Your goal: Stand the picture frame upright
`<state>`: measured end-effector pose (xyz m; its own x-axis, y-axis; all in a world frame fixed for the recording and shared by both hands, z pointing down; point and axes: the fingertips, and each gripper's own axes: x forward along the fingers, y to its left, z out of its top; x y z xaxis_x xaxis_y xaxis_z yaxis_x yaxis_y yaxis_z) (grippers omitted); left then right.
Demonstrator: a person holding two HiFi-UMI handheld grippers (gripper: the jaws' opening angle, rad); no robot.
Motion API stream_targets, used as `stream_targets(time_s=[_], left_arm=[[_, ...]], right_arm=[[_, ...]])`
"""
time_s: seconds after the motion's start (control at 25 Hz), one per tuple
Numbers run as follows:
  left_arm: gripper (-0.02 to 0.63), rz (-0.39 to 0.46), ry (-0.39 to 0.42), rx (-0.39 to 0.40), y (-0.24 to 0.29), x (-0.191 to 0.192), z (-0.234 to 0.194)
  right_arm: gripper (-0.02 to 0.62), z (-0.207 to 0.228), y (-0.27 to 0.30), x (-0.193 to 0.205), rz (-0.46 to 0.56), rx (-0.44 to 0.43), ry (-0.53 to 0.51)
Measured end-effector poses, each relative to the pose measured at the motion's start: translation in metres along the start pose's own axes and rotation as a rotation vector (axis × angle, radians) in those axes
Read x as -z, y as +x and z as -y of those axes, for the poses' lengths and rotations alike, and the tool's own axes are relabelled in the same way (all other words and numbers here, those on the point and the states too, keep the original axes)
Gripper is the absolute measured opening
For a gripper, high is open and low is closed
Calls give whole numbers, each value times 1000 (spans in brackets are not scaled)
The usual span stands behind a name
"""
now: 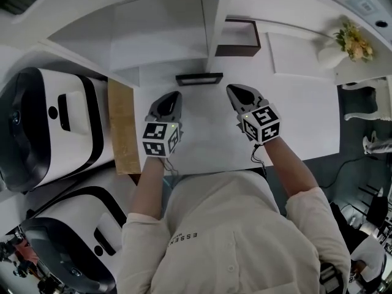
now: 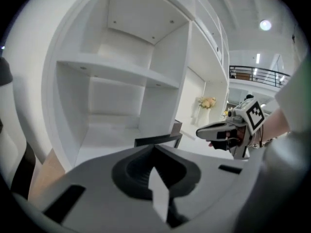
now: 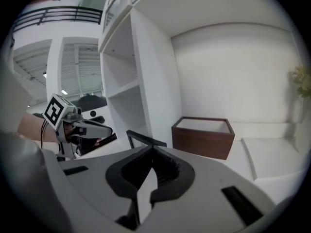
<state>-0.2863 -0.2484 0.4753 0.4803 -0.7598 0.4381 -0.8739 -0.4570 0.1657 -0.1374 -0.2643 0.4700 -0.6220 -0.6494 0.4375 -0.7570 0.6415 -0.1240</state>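
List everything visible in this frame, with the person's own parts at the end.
Picture frame: one, dark, on the desk at the foot of the shelf unit, ahead of both tongs.
Box: one, brown wood, pale inside, right of the shelf divider.
Vase of flowers: one, yellowish blooms in white, far right.
Shelf unit: one, white, behind the desk.
Desk: one, white.
Board: one, tan wood, left of the desk.
Machines: two, white and black, far left.
Shirt: one, white, on the person.
Left tongs: grey with marker cube, shut, empty.
Right tongs: same, shut, empty.
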Motion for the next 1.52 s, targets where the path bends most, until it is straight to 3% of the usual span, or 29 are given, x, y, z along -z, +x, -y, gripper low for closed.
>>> stream_targets(time_s=[0.2, 0.4, 0.72, 1.04, 1.52], left_arm=[[0, 97, 92, -14, -33, -32, 19], [2, 166, 174, -37, -68, -59, 27], [2, 212, 260, 51, -94, -93, 57], [2, 212, 242, 41, -100, -94, 64], [2, 203, 226, 16, -98, -90, 57]], right_arm=[[15, -20, -33, -36, 123, -49, -11], [15, -33, -63, -73, 245, -25, -73], [15, -48, -96, -96, 333, 18, -112], [14, -53, -109, -100, 371, -19, -80], [14, -59, -104, -99, 347, -19, -97]])
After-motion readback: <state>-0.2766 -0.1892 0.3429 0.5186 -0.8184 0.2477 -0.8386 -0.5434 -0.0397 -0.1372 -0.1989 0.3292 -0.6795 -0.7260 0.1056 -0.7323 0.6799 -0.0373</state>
